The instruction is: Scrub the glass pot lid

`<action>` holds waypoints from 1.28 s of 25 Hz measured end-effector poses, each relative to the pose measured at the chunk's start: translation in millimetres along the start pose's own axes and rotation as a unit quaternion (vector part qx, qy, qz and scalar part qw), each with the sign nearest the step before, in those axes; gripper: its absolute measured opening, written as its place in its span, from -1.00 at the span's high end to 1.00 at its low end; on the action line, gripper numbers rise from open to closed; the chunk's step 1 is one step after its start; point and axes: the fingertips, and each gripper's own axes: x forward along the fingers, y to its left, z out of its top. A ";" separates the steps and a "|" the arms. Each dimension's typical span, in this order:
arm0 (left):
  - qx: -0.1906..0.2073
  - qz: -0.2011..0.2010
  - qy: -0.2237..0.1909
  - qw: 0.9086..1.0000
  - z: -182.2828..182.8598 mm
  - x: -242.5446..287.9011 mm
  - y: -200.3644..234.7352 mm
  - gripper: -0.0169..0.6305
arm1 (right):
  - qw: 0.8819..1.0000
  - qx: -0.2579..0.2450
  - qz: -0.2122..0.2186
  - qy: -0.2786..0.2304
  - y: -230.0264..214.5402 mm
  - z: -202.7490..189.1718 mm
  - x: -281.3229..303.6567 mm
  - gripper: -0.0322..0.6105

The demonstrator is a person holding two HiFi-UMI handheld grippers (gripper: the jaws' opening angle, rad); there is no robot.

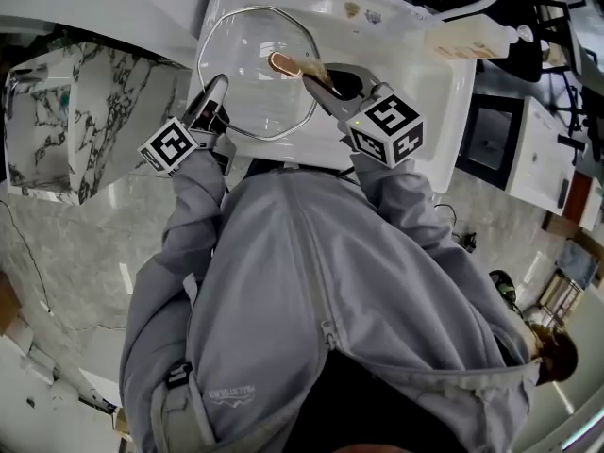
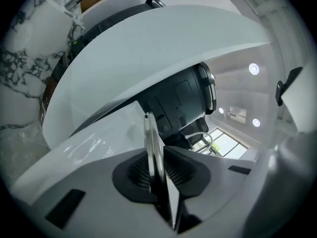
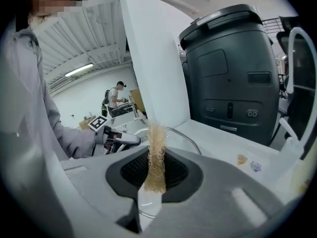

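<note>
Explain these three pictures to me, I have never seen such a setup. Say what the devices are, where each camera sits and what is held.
There is no robot here. A person in a grey jacket holds a two-jaw gripper in each hand. The head view looks down from a camera on the person's head, and the two gripper views come from a camera riding on each gripper. In the white basin is a glass pot lid with a copper-coloured knob. The left gripper pinches the lid's rim. The right gripper clamps a tan loofah scrubber near the knob.
</note>
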 end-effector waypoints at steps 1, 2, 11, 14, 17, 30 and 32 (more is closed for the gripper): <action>-0.005 0.002 0.005 1.000 1.3 0.0 6.2 0.80 | 1.000 0.000 -0.006 0.004 0.0 -1.5 5.7 0.76; -0.009 0.006 0.011 1.000 2.3 0.3 12.5 0.80 | 1.000 -0.001 -0.013 0.007 -0.7 -2.8 10.7 0.76; -0.049 0.059 0.062 0.995 -2.6 -2.5 53.1 0.63 | 0.999 0.013 -0.039 0.025 -5.8 -10.5 39.1 0.75; -0.058 0.075 0.075 0.993 -6.7 -4.6 56.4 0.59 | 0.999 0.014 -0.032 0.032 -3.9 -13.2 45.8 0.76; -0.049 0.094 0.089 0.990 -9.2 -6.2 57.9 0.54 | 0.999 0.011 -0.024 0.037 -3.9 -17.0 53.2 0.75; 0.079 0.190 0.139 0.969 7.8 -46.8 74.0 0.50 | 0.998 0.021 0.010 0.056 -17.2 -40.0 73.3 0.76; 0.091 0.195 0.140 0.967 5.4 -46.9 72.6 0.50 | 0.998 0.030 0.009 0.053 -21.5 -41.2 73.7 0.75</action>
